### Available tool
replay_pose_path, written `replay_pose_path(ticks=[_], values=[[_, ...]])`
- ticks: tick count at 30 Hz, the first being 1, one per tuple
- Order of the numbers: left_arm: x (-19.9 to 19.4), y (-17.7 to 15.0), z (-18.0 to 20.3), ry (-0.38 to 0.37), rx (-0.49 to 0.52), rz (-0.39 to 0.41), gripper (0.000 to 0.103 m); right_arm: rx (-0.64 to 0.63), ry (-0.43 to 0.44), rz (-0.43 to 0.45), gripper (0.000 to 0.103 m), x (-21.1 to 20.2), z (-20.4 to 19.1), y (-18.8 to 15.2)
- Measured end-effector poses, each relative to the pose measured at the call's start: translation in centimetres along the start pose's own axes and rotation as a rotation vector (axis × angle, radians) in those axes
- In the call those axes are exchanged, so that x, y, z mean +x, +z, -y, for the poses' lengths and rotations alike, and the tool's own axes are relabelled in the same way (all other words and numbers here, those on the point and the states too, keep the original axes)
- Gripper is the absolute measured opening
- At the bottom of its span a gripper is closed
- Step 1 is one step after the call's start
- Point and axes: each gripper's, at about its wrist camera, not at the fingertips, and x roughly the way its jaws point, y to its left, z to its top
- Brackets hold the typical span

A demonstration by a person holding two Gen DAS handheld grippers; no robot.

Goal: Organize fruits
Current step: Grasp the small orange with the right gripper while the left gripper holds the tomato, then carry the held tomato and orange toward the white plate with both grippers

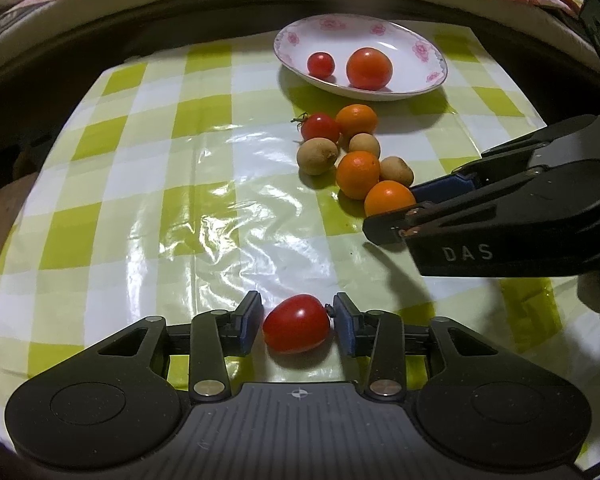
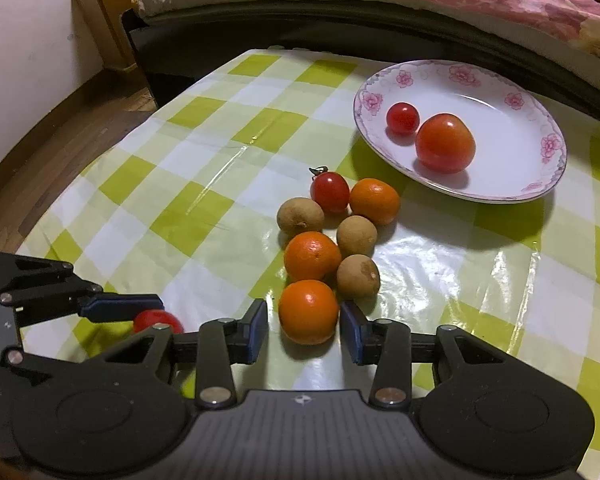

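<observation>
Glossy red tomato and round orange sit between parted, seemingly untouching jaws.

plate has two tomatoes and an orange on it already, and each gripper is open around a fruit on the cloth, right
Not quite: the plate holds only two tomatoes, a small one and a big one, as the right wrist view shows; no orange. The rest holds: left gripper and right gripper are open around fruit.

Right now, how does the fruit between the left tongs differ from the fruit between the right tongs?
The left tongs bracket a red tomato; the right tongs bracket an orange citrus. The tomato is smooth, glossy and lies alone; the citrus is dimpled and sits at the near end of the fruit cluster. Both rest on the checked tablecloth, ungripped.
</observation>
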Motion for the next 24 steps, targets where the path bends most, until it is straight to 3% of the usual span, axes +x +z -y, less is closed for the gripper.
replay_pose_path(ticks=[7, 14, 24], values=[[0.1, -0.2, 0.3, -0.012, 0.039, -0.007, 0.053, -0.008, 0.013, -0.014, 0.036, -0.5, 0.1, -0.3], [-0.2, -0.3, 0.3, -0.034, 0.041, -0.018, 0.040, -0.008, 0.020, -0.020, 0.036, -0.7, 0.3, -0.4], [-0.4, -0.8, 0.5, -0.051, 0.055, -0.032, 0.042, -0.018, 0.026, -0.035, 0.036, -1.4, 0.7, -1.3]])
